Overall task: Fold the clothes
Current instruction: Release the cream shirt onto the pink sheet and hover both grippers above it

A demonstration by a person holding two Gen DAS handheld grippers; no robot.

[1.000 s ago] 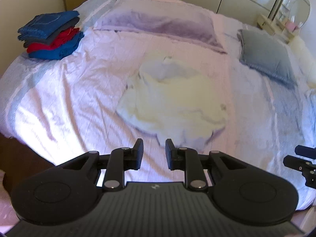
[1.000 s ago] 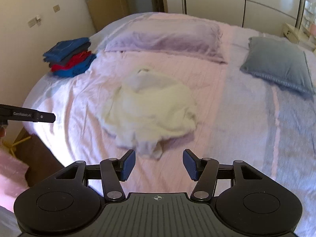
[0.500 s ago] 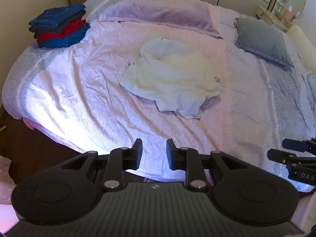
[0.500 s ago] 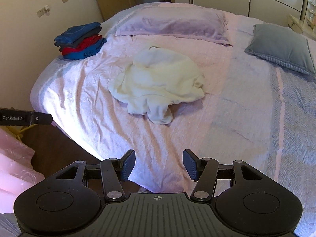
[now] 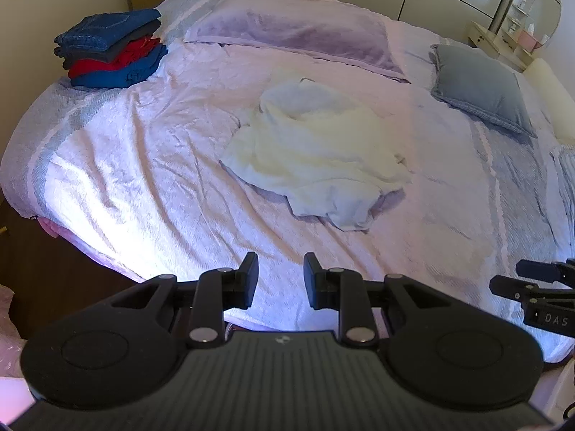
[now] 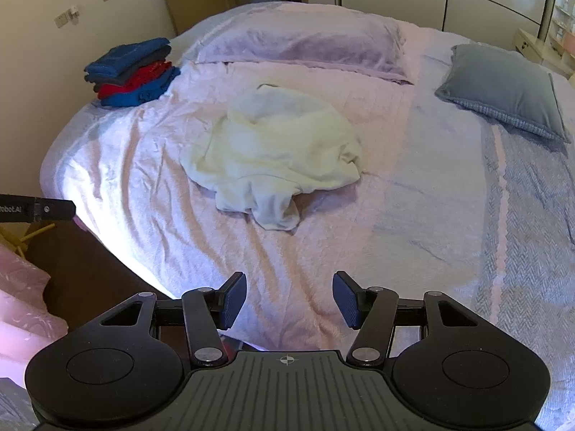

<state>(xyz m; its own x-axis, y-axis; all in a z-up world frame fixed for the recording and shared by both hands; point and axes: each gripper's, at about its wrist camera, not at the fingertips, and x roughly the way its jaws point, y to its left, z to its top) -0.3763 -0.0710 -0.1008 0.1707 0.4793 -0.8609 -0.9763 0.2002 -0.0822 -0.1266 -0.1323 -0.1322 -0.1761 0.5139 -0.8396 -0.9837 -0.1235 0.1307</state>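
Observation:
A crumpled cream-white garment (image 5: 316, 158) (image 6: 273, 154) lies in a heap in the middle of the bed. A stack of folded clothes (image 5: 111, 48) (image 6: 131, 72), blue, grey and red, sits at the bed's far left corner. My left gripper (image 5: 280, 276) hovers over the bed's near edge, well short of the garment, its jaws a little apart with nothing between them. My right gripper (image 6: 289, 296) hangs over the near edge too, jaws wide apart and empty. Each gripper shows at the side of the other's view: right gripper (image 5: 539, 287), left gripper (image 6: 36, 208).
The bed (image 5: 151, 186) has a wrinkled pale lilac cover. A lilac pillow (image 5: 294, 32) and a grey cushion (image 5: 481, 86) lie at the head. A wardrobe and a dressing table with a mirror (image 5: 544, 12) stand behind. The dark bed frame (image 6: 86, 273) shows at lower left.
Both grippers have drawn back from the garment toward the bed's near edge, so the garment looks farther off. The left jaws stand slightly wider than a second ago.

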